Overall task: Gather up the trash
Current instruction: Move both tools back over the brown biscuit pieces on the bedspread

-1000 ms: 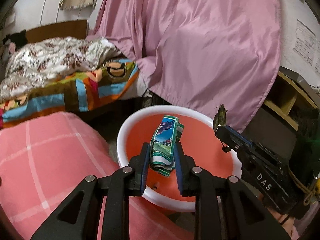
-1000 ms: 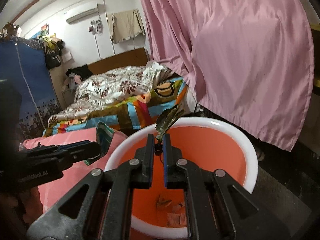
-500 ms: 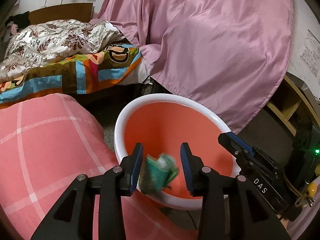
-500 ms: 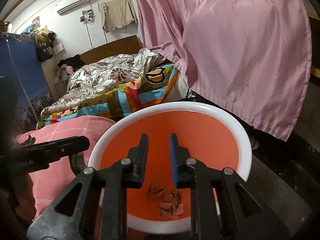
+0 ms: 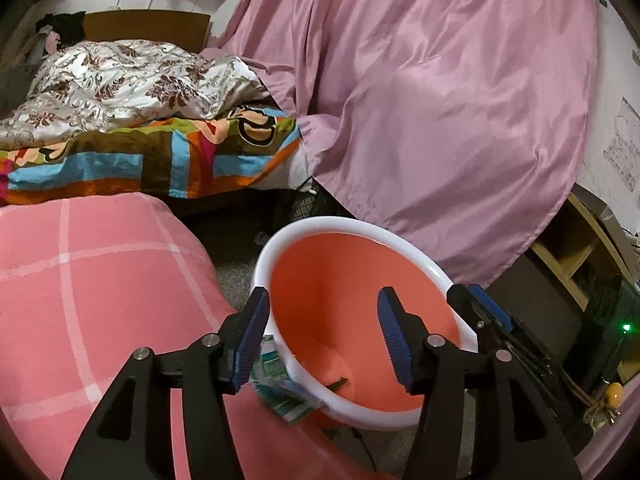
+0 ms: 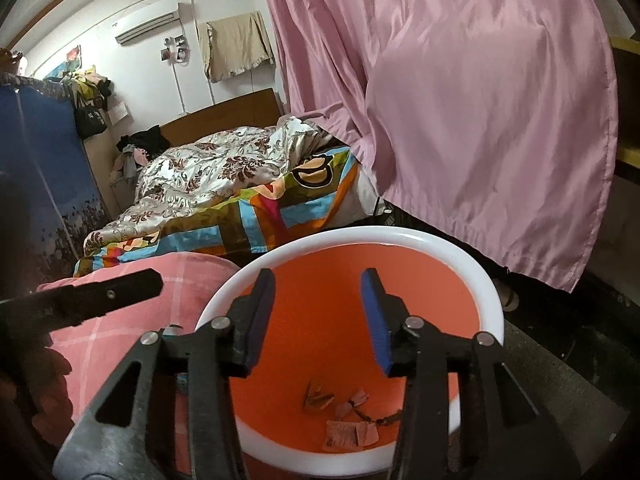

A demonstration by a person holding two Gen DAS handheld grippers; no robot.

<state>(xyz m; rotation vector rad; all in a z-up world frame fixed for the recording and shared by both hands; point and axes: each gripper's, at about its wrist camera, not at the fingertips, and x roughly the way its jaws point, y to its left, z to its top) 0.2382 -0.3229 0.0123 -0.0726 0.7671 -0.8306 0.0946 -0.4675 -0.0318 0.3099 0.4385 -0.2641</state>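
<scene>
A green printed wrapper (image 5: 280, 392) lies outside the orange basin (image 5: 348, 256), against its white rim at about 7 o'clock, on the pink checked blanket (image 5: 100, 280). Paper scraps (image 6: 348, 432) and a thin dark stem lie on the basin floor. The left gripper (image 5: 322, 332) and the right gripper (image 6: 318, 320) both hang over the basin, jaws wide and holding nothing.

The orange basin (image 6: 400, 248) gapes upward, its mouth unobstructed. The pink blanket (image 5: 100, 280) presses its left rim; the pink curtain (image 5: 440, 120) hangs just behind.
</scene>
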